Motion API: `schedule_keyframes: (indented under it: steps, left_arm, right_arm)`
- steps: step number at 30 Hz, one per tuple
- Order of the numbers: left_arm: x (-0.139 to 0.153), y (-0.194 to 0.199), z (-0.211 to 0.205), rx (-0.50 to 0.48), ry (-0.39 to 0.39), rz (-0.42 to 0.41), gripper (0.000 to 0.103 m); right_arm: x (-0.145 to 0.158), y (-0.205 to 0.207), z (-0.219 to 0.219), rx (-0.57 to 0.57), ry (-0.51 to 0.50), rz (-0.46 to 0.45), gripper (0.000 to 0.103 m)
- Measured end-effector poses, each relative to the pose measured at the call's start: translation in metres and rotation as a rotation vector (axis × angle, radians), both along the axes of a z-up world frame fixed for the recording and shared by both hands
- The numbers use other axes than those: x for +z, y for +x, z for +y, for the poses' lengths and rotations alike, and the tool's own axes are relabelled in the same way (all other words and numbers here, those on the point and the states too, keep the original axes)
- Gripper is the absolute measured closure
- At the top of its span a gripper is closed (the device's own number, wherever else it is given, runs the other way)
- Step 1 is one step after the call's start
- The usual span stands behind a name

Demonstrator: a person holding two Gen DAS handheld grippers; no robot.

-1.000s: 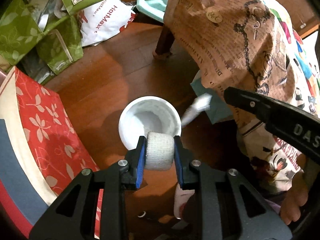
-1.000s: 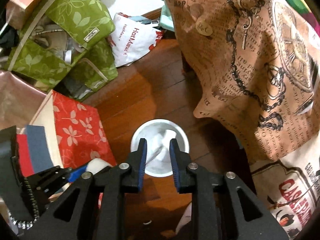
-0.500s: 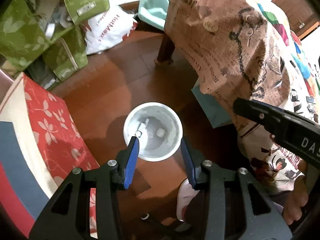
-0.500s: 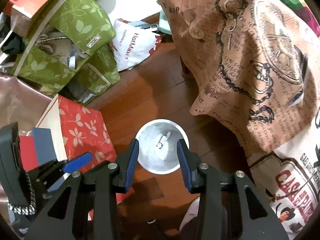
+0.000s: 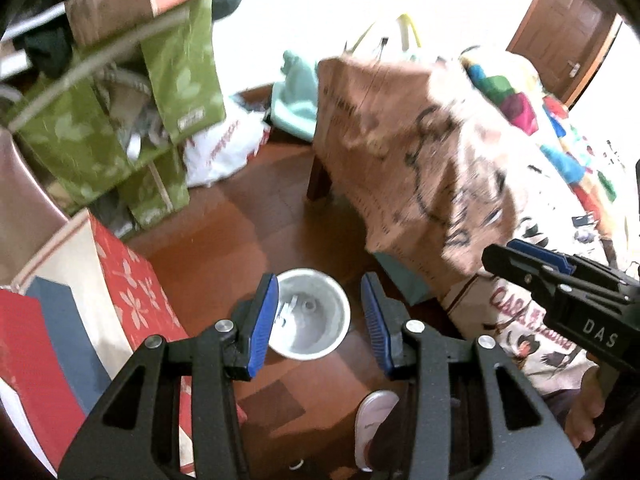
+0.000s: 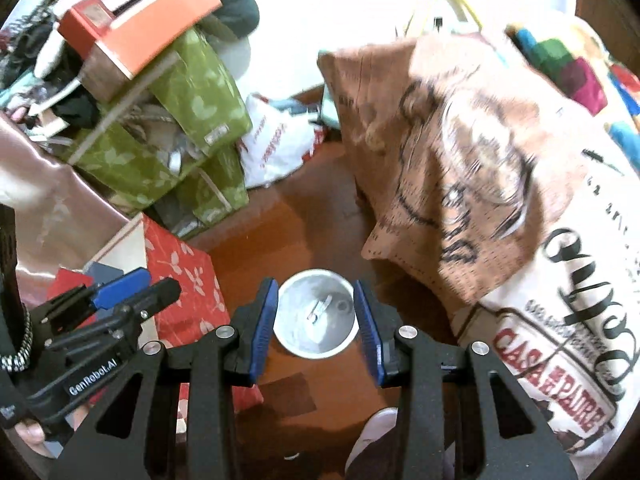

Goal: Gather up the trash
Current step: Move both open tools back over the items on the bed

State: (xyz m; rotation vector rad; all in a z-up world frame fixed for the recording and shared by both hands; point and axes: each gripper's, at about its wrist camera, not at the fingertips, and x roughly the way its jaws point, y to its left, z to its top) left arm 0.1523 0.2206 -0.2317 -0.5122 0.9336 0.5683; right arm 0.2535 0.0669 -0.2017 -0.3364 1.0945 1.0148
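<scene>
A white round bin [image 5: 310,314] stands on the wooden floor with small pieces of trash [image 5: 298,306] at its bottom. It also shows in the right wrist view [image 6: 316,320] with the trash [image 6: 320,307] inside. My left gripper [image 5: 320,320] is open and empty, high above the bin. My right gripper [image 6: 316,326] is open and empty too, above the same bin. Each gripper shows at the edge of the other's view: the right one [image 5: 560,292], the left one [image 6: 108,308].
A table under a printed cloth [image 5: 440,152] stands right of the bin. A red flowered box [image 5: 120,280] lies left of it. Green bags [image 6: 168,132] and a white plastic bag [image 6: 276,144] are piled behind. A white slipper [image 5: 372,420] is on the floor below.
My left gripper opened and dropped the white roll into the bin. My right gripper opened wider after its piece fell in. Both grippers rose away from the bin.
</scene>
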Motion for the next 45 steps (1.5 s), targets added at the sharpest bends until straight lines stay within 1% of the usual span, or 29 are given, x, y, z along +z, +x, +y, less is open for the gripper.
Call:
schedule_keyframes:
  steps: [6,10,14,18,21,23,25,26,27,29,31,33,39,42,45]
  left_arm:
    - [0.055,0.001,-0.027,-0.032,0.101,-0.083,0.061]
    - [0.09,0.007,-0.051,-0.065,0.15,-0.152,0.061]
    - [0.12,0.017,-0.079,-0.112,0.184,-0.217,0.061]
    - [0.144,0.04,-0.113,-0.17,0.229,-0.262,0.061]
    - [0.157,0.058,-0.136,-0.211,0.243,-0.288,0.061]
    - [0.165,0.074,-0.154,-0.243,0.253,-0.302,0.061]
    - [0.168,0.088,-0.17,-0.269,0.255,-0.308,0.057]
    - [0.17,0.094,-0.177,-0.279,0.255,-0.31,0.054]
    - [0.172,0.103,-0.184,-0.292,0.257,-0.314,0.053]
    - [0.173,0.119,-0.198,-0.318,0.262,-0.316,0.051]
    - [0.173,0.137,-0.213,-0.346,0.264,-0.315,0.051]
    - [0.171,0.154,-0.223,-0.368,0.258,-0.313,0.049]
    - [0.155,0.215,-0.255,-0.446,0.222,-0.294,0.048]
    - [0.144,0.238,-0.266,-0.481,0.21,-0.282,0.048]
    - [0.125,0.268,-0.274,-0.513,0.188,-0.26,0.048]
  right_arm:
    - [0.046,-0.001,-0.031,-0.025,0.085,-0.079,0.067]
    - [0.074,0.003,-0.058,-0.053,0.145,-0.124,0.067]
    - [0.097,0.012,-0.088,-0.094,0.179,-0.169,0.067]
    - [0.117,0.021,-0.117,-0.136,0.203,-0.216,0.067]
    - [0.132,0.032,-0.142,-0.176,0.221,-0.256,0.067]
    - [0.14,0.04,-0.159,-0.214,0.216,-0.293,0.067]
    - [0.147,0.048,-0.175,-0.246,0.219,-0.321,0.066]
    - [0.151,0.053,-0.184,-0.267,0.219,-0.335,0.065]
    - [0.154,0.057,-0.191,-0.284,0.219,-0.348,0.063]
    - [0.158,0.069,-0.21,-0.323,0.229,-0.376,0.056]
    - [0.16,0.079,-0.226,-0.355,0.233,-0.393,0.053]
    - [0.16,0.091,-0.24,-0.388,0.232,-0.394,0.053]
    - [0.149,0.136,-0.281,-0.509,0.196,-0.387,0.053]
    - [0.136,0.164,-0.302,-0.577,0.164,-0.362,0.053]
    - [0.121,0.186,-0.319,-0.634,0.132,-0.342,0.053]
